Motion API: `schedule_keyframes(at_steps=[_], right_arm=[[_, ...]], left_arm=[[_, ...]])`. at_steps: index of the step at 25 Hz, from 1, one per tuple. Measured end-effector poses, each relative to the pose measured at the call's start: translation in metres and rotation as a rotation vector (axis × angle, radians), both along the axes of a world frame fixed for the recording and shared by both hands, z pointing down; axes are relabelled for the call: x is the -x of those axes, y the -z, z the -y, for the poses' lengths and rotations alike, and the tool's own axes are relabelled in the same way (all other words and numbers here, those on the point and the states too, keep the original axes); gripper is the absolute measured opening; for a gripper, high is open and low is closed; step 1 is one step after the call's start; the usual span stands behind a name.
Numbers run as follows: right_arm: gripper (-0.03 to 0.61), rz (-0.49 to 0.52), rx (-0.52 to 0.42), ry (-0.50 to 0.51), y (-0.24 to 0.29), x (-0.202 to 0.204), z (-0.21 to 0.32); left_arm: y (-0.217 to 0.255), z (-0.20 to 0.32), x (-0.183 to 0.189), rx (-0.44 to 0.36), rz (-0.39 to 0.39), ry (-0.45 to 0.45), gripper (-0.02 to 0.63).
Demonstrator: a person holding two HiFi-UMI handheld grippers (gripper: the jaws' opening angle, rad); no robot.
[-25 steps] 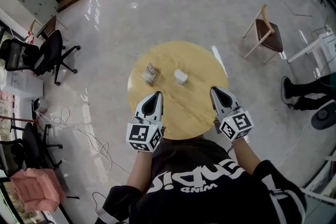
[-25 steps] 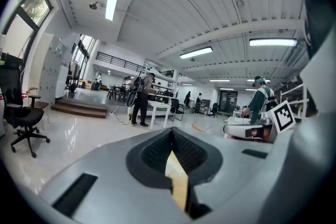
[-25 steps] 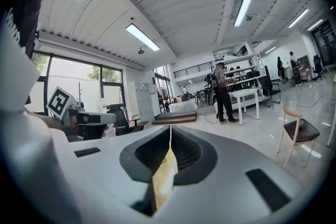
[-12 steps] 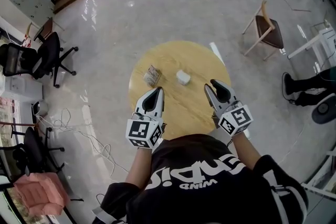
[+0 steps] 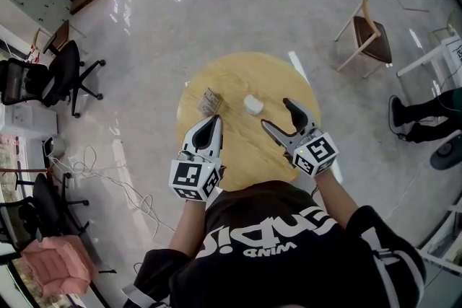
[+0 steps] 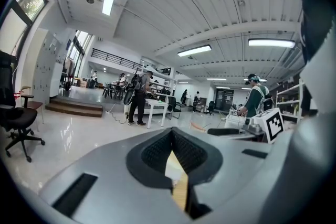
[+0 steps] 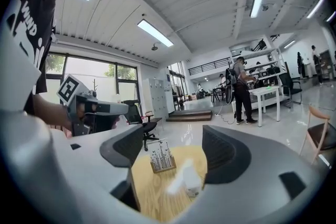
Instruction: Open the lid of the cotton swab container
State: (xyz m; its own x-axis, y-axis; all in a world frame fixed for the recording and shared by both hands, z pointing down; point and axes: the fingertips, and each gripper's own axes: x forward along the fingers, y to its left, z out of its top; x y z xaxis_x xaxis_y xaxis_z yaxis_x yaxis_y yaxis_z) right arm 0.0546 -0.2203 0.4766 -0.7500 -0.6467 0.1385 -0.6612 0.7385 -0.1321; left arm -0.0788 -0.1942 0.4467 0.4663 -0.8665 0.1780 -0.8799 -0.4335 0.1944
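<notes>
Head view: we see cotton swab container (image 5: pixel 251 105) on round wooden table (image 5: pixel 242 155), near right gripper (image 5: pixel 276 114), untouched. Its jaws have just opened wide, nothing between. Left gripper (image 5: pixel 214 120) closed, empty. We judge risk: unbraced light container slides or tips under lid pull.

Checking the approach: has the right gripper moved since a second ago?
Yes. The right gripper has shifted across the table toward the white container, jaws just opening, nothing between them.
</notes>
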Motion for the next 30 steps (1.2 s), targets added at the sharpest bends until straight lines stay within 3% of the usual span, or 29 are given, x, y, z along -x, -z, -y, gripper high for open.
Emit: schedule_keyframes(at_steps=[8,17,30], right_arm=[[0.327,-0.092,0.067,0.025,-0.068,0.017,0.029],[0.327,-0.225,0.203,-0.009,-0.168,0.024,0.058],[0.327,-0.353,0.276,-0.004,-0.244,0.035,0.071]], left_arm=[[-0.005,0.009,0.006,0.019,0.007,-0.001,0.011],[-0.015,0.014,0.017,0.040,0.007,0.017,0.011],[-0.026,0.012,0.033,0.073,0.022,0.055,0.011]])
